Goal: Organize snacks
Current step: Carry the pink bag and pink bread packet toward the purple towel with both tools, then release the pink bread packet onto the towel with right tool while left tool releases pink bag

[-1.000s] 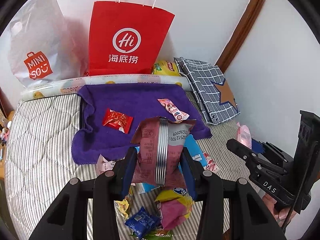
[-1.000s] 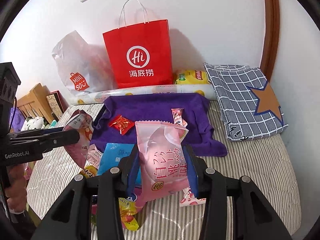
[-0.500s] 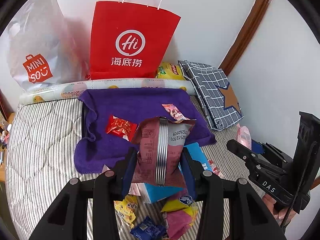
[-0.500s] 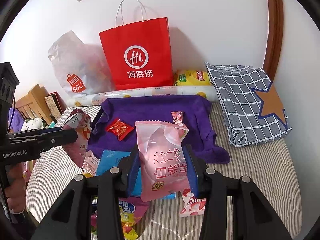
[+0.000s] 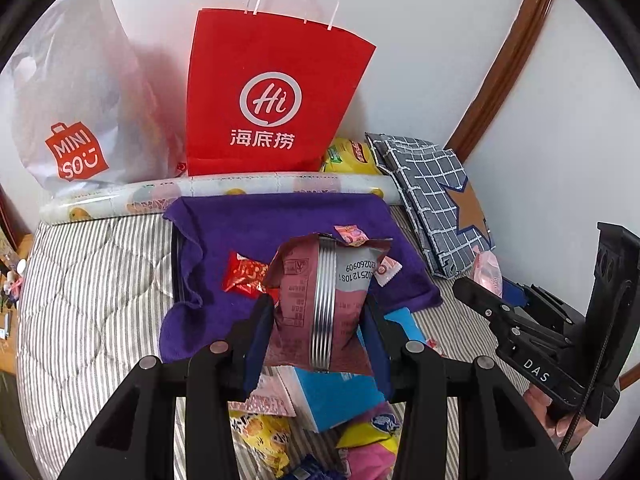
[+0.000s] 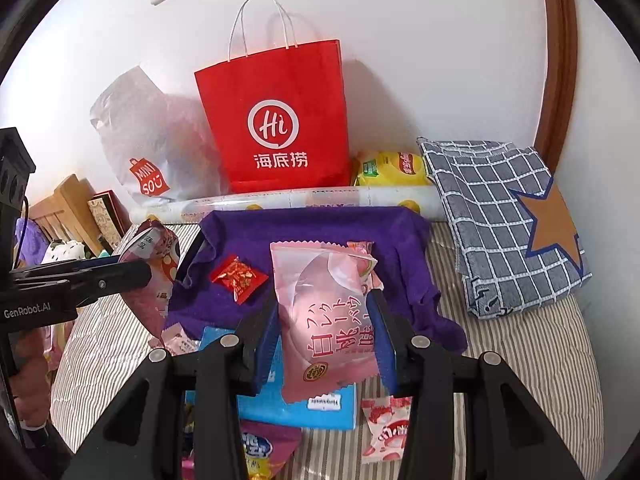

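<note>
While I am holding two puffy bags over the purple towel (image 5: 288, 220), both are feeling light, soft and easy to crush. My left gripper (image 5: 318, 328) is squeezing the dark pink bag (image 5: 304, 304) low down, my right gripper (image 6: 326, 338) the pale pink bag (image 6: 320, 304). Both are now moving closer to the towel than before.

Two standing bags (image 6: 276, 120), one purple cloth (image 6: 320, 232), two held snack packets (image 6: 328, 312).

Bright, even light, sharp throughout; the red bag (image 5: 276, 100) casts soft wall shadows, and fisheye bending and dark vignetting mark the edges.
</note>
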Tool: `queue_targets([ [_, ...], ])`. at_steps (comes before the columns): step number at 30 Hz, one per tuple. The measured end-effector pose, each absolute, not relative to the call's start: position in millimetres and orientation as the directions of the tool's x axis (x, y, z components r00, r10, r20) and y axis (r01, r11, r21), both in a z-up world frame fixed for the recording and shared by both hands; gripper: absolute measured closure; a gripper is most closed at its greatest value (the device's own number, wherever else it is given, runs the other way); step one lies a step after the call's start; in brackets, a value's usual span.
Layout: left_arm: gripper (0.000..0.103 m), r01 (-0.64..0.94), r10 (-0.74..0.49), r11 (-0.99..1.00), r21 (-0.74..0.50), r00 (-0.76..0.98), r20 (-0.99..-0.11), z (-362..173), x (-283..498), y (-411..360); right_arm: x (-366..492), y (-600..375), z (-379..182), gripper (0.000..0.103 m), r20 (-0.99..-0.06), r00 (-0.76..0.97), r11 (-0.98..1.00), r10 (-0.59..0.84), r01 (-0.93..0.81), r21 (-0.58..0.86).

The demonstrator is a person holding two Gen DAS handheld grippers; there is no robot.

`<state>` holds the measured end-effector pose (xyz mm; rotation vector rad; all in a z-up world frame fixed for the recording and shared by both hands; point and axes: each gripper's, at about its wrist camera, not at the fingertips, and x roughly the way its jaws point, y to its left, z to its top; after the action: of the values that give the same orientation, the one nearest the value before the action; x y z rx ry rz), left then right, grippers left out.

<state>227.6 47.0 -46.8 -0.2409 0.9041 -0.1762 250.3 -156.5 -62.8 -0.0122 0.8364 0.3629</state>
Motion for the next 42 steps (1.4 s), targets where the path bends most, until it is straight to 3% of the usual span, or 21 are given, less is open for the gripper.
queue_targets([
  [20, 0.061, 0.012, -0.241, 0.956, -0.295, 0.607, -0.757, -58, 276, 67, 304, -136, -81, 0.061, -0.732, 0.600, 0.935, 0.322, -0.322, 0.148],
  [42, 0.061, -0.097, -0.191, 0.953, -0.286, 0.539, -0.820, -111, 333, 111, 351, -110, -148, 0.061, -0.800, 0.503, 0.925, 0.328, -0.342, 0.165],
])
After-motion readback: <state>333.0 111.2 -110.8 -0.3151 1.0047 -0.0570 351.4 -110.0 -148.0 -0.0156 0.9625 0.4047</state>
